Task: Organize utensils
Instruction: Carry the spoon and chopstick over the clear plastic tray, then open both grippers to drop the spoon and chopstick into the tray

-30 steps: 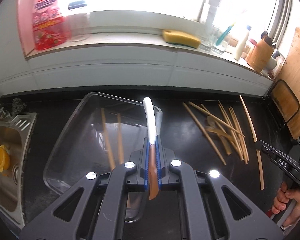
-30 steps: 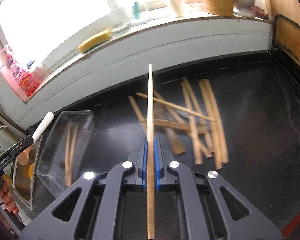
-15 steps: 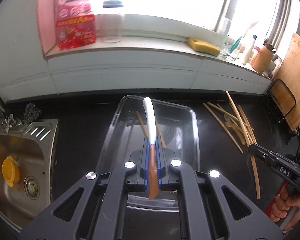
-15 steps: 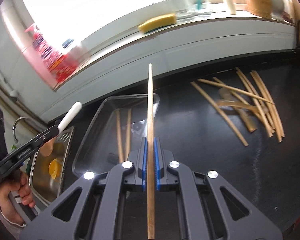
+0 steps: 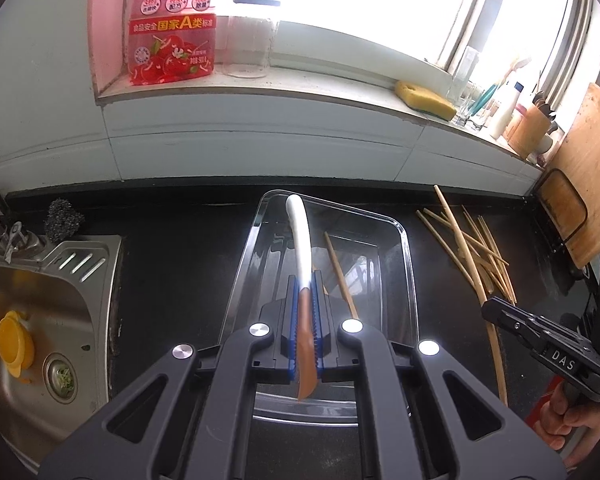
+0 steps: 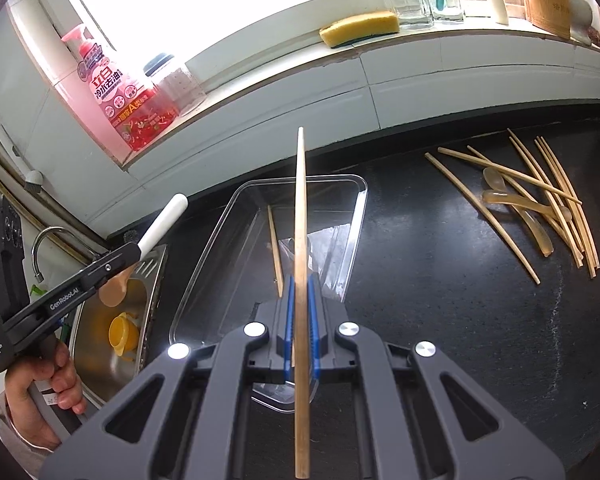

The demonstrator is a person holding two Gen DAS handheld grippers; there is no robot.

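My left gripper (image 5: 305,284) is shut on a spoon with a white handle and orange bowl (image 5: 300,236), held above the clear plastic tray (image 5: 406,264). My right gripper (image 6: 300,284) is shut on a wooden chopstick (image 6: 300,216), also over the tray (image 6: 352,236). A chopstick (image 5: 340,272) lies inside the tray; it also shows in the right wrist view (image 6: 275,248). A pile of chopsticks (image 6: 540,196) with translucent spoons (image 6: 516,200) lies on the black counter to the right. The left gripper with its spoon (image 6: 162,224) shows at the left of the right wrist view.
A steel sink (image 5: 28,304) with a yellow cup (image 5: 14,344) is left of the tray. The windowsill holds a red detergent bottle (image 5: 168,24), a jar (image 5: 250,36) and a yellow sponge (image 5: 424,100). A wooden cutting board (image 5: 584,184) stands at the right.
Both grippers have swung left with their utensils. The tray has moved from the left of each view to under the fingers, and the loose pile now sits far right.
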